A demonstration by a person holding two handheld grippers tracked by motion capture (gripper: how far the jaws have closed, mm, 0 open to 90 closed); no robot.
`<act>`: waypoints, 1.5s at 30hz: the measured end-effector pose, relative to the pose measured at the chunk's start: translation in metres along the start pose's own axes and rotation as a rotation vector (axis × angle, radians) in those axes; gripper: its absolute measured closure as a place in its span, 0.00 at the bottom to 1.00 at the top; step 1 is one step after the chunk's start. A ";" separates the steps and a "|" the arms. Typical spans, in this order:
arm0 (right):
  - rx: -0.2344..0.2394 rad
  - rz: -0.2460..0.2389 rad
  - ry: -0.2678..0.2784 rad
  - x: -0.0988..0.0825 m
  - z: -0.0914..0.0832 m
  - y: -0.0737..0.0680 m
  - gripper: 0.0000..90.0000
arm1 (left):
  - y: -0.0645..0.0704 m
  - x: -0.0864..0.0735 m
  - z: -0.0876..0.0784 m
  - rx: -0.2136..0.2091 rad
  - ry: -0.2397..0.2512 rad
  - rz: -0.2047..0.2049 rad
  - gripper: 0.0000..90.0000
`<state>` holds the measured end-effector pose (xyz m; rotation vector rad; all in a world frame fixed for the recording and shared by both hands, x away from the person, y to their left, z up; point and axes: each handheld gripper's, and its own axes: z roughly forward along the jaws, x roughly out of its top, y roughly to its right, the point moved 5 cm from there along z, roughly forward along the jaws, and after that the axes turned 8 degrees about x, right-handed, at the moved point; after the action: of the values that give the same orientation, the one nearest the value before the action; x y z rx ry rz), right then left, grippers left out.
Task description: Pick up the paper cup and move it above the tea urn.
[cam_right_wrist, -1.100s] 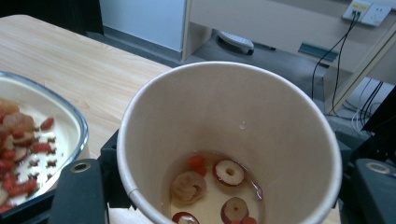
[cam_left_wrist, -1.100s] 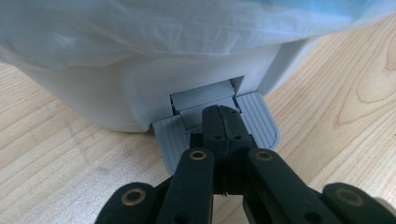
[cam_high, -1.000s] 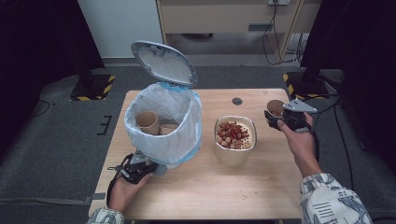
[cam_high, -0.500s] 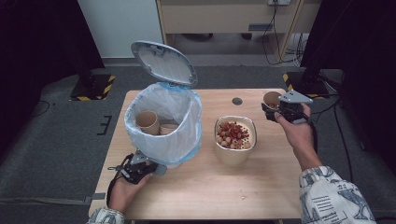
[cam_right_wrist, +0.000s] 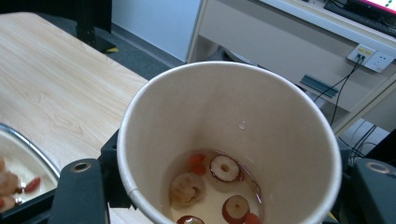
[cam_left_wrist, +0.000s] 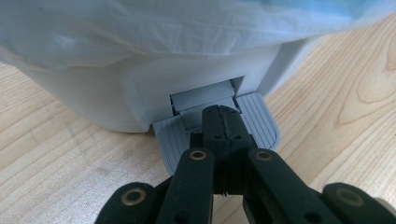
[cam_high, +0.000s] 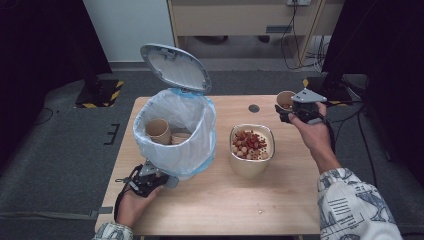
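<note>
A white pedal bin (cam_high: 175, 131) lined with a blue-edged bag stands at the table's left, its grey lid (cam_high: 176, 67) up; paper cups (cam_high: 158, 131) lie inside. My left gripper (cam_high: 159, 176) is shut, its tips pressing down on the bin's grey pedal (cam_left_wrist: 259, 119). My right gripper (cam_high: 295, 111) is shut on a paper cup (cam_high: 285, 99), held above the table's far right. That paper cup (cam_right_wrist: 229, 135) holds liquid with jujube slices and dried fruit at the bottom. A cream bowl (cam_high: 251, 149) with dried fruit and nuts sits mid-table, left of and nearer than the cup.
A small dark round hole (cam_high: 254, 108) marks the wooden table (cam_high: 225, 200) behind the bowl. A crumb (cam_high: 260, 212) lies near the front edge. A cabinet and cables (cam_high: 290, 30) stand beyond the table's far side.
My right gripper has carried the paper cup up and to the left, toward the far edge. The left gripper stays pressed on the pedal and the lid stays open.
</note>
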<state>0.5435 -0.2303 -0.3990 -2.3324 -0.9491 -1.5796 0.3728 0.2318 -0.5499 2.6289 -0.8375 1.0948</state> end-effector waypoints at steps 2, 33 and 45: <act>0.003 -0.004 0.003 0.002 0.001 0.000 0.33 | 0.000 0.000 0.000 0.001 -0.001 0.001 1.00; 0.021 -0.189 0.040 0.019 0.017 -0.014 0.32 | 0.000 0.000 0.000 0.001 0.000 0.000 1.00; 0.036 -0.249 0.047 0.030 0.020 -0.016 0.32 | 0.000 0.000 0.000 0.000 0.000 0.000 1.00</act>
<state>0.5569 -0.1962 -0.3848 -2.2139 -1.2874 -1.6804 0.3728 0.2318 -0.5499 2.6289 -0.8379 1.0948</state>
